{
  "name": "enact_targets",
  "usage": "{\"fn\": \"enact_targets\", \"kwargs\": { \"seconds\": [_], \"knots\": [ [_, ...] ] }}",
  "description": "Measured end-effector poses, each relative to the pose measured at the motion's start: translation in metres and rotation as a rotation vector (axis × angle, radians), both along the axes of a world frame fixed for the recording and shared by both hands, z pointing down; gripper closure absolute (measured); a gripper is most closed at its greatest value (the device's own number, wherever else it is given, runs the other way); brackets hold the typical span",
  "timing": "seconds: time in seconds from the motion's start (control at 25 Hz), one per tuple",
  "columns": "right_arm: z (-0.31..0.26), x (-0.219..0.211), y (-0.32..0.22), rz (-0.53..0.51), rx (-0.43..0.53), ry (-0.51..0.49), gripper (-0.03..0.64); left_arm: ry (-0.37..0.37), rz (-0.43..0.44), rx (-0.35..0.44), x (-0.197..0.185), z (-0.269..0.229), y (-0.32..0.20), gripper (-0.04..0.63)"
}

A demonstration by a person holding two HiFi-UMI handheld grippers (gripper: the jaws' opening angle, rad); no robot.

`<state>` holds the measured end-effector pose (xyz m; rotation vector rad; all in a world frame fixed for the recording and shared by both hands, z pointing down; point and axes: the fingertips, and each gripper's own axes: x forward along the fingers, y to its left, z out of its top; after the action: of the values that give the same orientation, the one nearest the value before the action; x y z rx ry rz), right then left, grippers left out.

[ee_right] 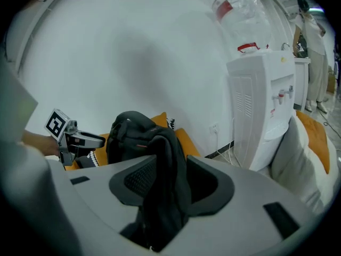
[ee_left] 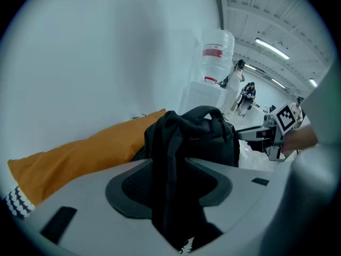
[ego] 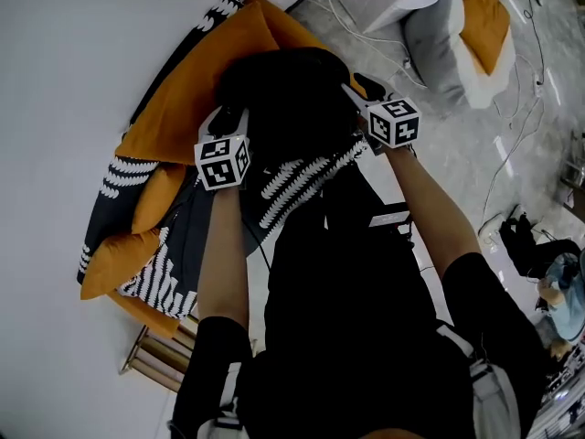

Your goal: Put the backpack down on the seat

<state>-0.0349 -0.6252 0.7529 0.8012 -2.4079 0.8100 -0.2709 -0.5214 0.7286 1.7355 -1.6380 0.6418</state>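
A black backpack (ego: 283, 99) rests upright on the seat's orange cushions (ego: 187, 94), against the white wall. My left gripper (ego: 228, 122) is at its left side and my right gripper (ego: 355, 91) at its right. In the left gripper view a black shoulder strap (ee_left: 173, 196) hangs between the wide-apart jaws of the left gripper (ee_left: 170, 177), with gaps beside it. The right gripper view shows the same: the other strap (ee_right: 168, 188) lies loose inside my right gripper (ee_right: 170, 177). The backpack body (ee_left: 210, 135) (ee_right: 130, 135) stands just beyond the jaws.
Black-and-white patterned cushions (ego: 302, 186) lie in front of the backpack. The seat's wooden legs (ego: 155, 359) show below. A water dispenser (ee_right: 261, 105) stands to the right by the wall, with a grey beanbag (ego: 439, 35) and floor cables (ego: 516, 117) nearby. People (ee_left: 245, 95) stand far off.
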Motion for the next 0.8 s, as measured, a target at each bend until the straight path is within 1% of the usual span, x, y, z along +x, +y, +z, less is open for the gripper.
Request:
{"fn": "enact_targets", "kwargs": {
  "seconds": [0.16,0.28,0.4,0.52,0.64,0.72,0.8],
  "knots": [
    [-0.022,0.014,0.014,0.037,0.046,0.001,0.443,0.043,-0.008,0.037,0.002,-0.015,0.018,0.396],
    [-0.046,0.018,0.030,0.049,0.092,-0.010,0.448,0.047,-0.003,0.078,0.008,-0.030,0.033,0.402],
    [-0.073,0.024,0.047,0.073,0.131,-0.017,0.474,0.051,-0.006,0.128,0.015,-0.054,0.049,0.428],
    [-0.103,0.029,0.060,0.100,0.175,-0.038,0.505,0.042,-0.017,0.197,0.019,-0.082,0.060,0.494],
    [-0.132,0.037,0.076,0.119,0.226,-0.060,0.529,0.047,-0.020,0.256,0.026,-0.106,0.071,0.517],
    [-0.152,0.043,0.087,0.143,0.244,-0.090,0.546,0.042,-0.023,0.302,0.029,-0.124,0.079,0.537],
    [-0.175,0.048,0.097,0.181,0.252,-0.140,0.554,0.027,-0.023,0.360,0.031,-0.142,0.089,0.553]
  ]
}}
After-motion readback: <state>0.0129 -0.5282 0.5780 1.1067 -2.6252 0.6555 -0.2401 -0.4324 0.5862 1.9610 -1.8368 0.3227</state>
